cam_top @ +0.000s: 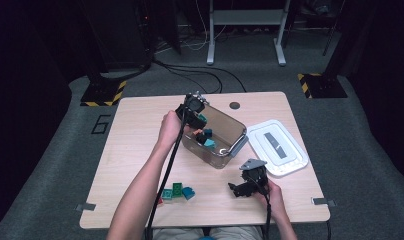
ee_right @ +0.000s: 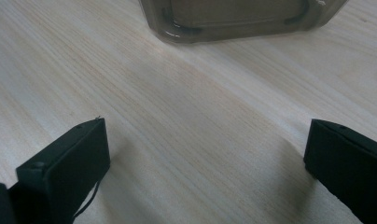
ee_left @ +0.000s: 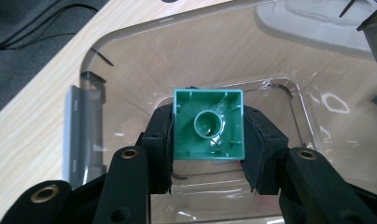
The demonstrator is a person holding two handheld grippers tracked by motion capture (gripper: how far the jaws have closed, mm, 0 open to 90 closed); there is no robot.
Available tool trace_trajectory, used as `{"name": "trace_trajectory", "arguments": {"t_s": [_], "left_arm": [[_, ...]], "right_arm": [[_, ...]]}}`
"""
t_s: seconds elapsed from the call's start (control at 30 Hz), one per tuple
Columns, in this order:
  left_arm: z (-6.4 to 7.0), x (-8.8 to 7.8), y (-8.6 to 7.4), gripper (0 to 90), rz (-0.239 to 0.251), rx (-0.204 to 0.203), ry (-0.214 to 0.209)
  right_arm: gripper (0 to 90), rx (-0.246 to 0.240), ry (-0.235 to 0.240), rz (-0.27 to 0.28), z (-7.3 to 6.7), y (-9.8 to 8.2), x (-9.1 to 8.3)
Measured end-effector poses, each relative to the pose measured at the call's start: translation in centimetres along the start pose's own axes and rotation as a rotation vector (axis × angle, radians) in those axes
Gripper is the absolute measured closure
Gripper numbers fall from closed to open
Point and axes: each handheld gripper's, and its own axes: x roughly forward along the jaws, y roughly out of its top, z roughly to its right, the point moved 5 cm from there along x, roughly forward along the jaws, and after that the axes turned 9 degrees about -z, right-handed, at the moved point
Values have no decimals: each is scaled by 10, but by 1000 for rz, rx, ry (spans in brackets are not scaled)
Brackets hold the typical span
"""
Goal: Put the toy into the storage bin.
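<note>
A clear plastic bin (cam_top: 225, 142) lies in the middle of the table, with a few bricks (cam_top: 208, 141) inside. My left gripper (cam_top: 199, 120) hovers over its open top, shut on a green brick (ee_left: 208, 125) whose hollow underside faces the camera; below it lies the bin's clear wall (ee_left: 130, 70). My right gripper (cam_top: 236, 189) rests low over bare wood near the front right, jaws wide apart with nothing between them, and its fingertips (ee_right: 65, 163) point toward the bin's base (ee_right: 233, 18).
A white lid (cam_top: 277, 147) lies right of the bin. Loose green, blue and red bricks (cam_top: 176, 191) sit near the front edge, left of centre. A round grommet (cam_top: 234, 105) marks the table's back. Cables cross the dark floor beyond.
</note>
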Motion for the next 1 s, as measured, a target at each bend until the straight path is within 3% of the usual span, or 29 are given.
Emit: {"name": "trace_trajectory", "arguments": {"t_s": [0.1,0.3,0.37,0.67,1.0], "left_arm": [[0,4,0,438,-26,-10,-13],[1,2,-5,196,-14,-36,-27],[1,-3,-9,156,-8,-35,-24],[-3,-23,-33,134,32,-46,-16],[-5,-30,-66,119,37,-73,7]], "right_arm": [[0,1,0,-1,0,0,0],[0,1,1,-1,0,0,0],[0,1,0,-1,0,0,0],[0,-2,0,-1,0,0,0],[0,-2,0,-1,0,0,0]]}}
